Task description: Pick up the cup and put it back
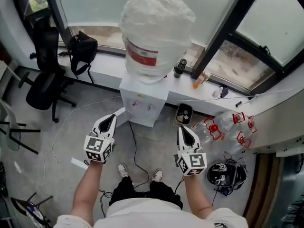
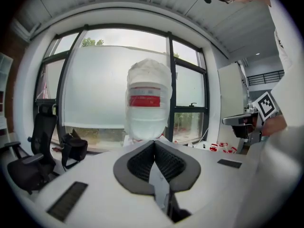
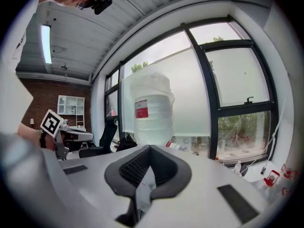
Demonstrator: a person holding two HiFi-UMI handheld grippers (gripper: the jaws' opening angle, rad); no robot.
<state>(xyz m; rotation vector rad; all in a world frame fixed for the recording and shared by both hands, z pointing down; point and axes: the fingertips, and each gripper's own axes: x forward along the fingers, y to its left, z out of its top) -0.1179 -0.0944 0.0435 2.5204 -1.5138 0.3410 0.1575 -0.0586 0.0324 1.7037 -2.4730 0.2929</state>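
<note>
Left gripper (image 1: 110, 118) and right gripper (image 1: 184, 128) are both held out side by side in front of the person, level with each other and well apart, over the grey floor (image 1: 76, 122). In the left gripper view the ribbed pads of the left gripper (image 2: 154, 142) are pressed together with nothing between them. The right gripper view shows the same for the right gripper (image 3: 149, 147), closed and empty.

Both point toward a white water dispenser (image 1: 142, 101) that carries a large upturned bottle (image 1: 156, 32) wrapped in clear film, with a red band on its label. No cup can be picked out with certainty. A small dark lidded container (image 1: 180, 68) stands on the white sill (image 1: 107, 65) just right of the dispenser, too small to tell what it is. Clear bottles with red caps (image 1: 228, 125) lie on the floor at right.
</note>
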